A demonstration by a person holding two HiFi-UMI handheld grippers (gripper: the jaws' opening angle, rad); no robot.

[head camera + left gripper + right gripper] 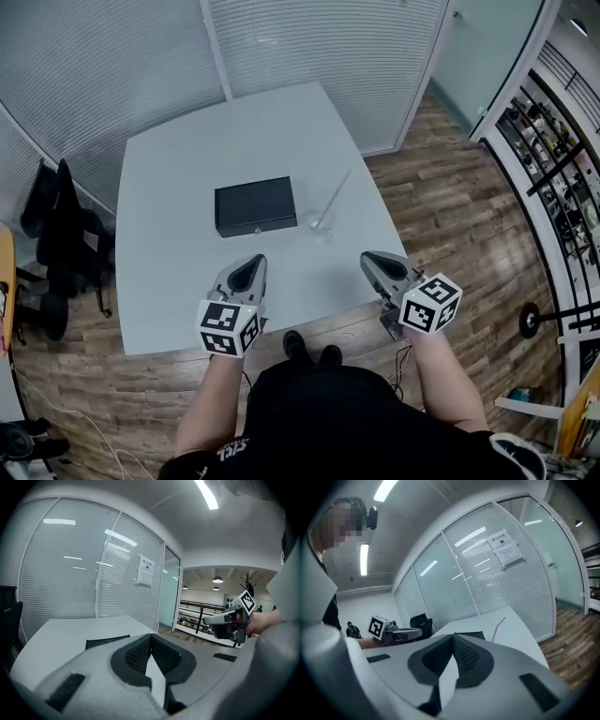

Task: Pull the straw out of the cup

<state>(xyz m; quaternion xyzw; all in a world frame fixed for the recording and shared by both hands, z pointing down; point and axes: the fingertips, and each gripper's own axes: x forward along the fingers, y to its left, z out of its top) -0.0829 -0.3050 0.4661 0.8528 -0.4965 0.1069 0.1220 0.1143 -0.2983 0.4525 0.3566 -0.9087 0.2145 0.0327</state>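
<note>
We held the left gripper point(249, 270) and right gripper point(376, 262) empty, jaws pressed together; the straw point(335, 195) leaned in the cup point(321, 223) beside the box point(255, 206) on the table point(187, 150).

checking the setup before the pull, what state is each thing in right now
straw: leaning in the cup, not yet pulled out
cup: standing on the table, nothing touching it
black box: closed, lying flat beside the cup
left gripper: shut, empty, short of the cup
right gripper: shut, empty, short of the cup
</note>
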